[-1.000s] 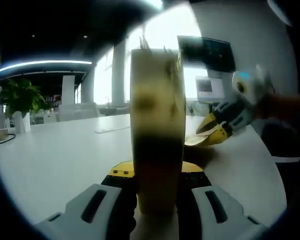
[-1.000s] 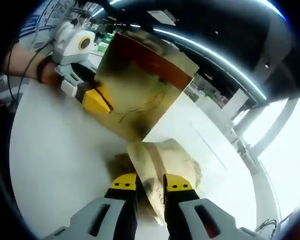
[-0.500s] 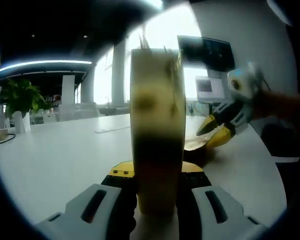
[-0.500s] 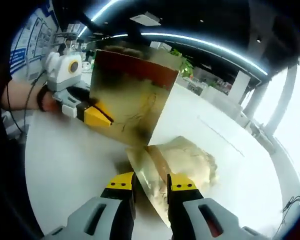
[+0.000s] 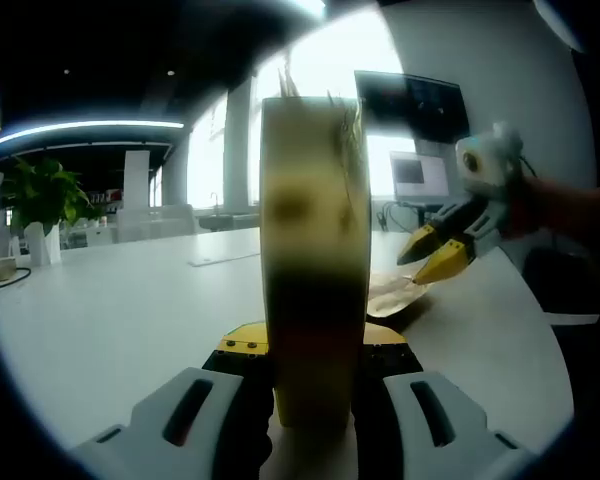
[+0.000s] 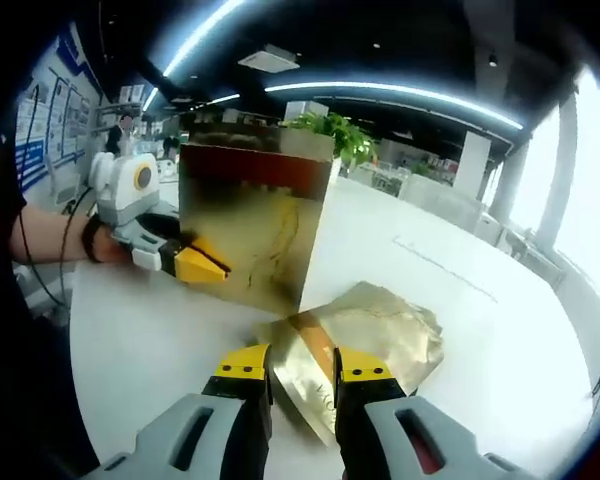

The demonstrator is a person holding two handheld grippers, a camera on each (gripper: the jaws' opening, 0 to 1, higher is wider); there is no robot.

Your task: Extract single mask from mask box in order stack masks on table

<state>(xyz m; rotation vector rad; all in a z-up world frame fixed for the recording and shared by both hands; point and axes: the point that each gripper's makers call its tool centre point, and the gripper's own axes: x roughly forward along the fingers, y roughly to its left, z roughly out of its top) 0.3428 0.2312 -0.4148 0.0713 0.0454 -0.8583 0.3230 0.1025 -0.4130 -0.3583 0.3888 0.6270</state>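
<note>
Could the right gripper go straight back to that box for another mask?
Probably not yet. The right gripper is shut on a mask packet, so it must drop that first. The mask box itself stands near, held up by the left gripper.

left gripper (image 6: 205, 265): jaws clamped shut, level, hand (image 6: 55, 240) behind it | right gripper (image 6: 302, 365): jaws nearly closed, pinching, pointing forward and down

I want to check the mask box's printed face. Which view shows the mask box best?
The right gripper view: the mask box shows a broad face there, held by the left gripper. The left gripper view shows the box edge-on, close and blurred.
</note>
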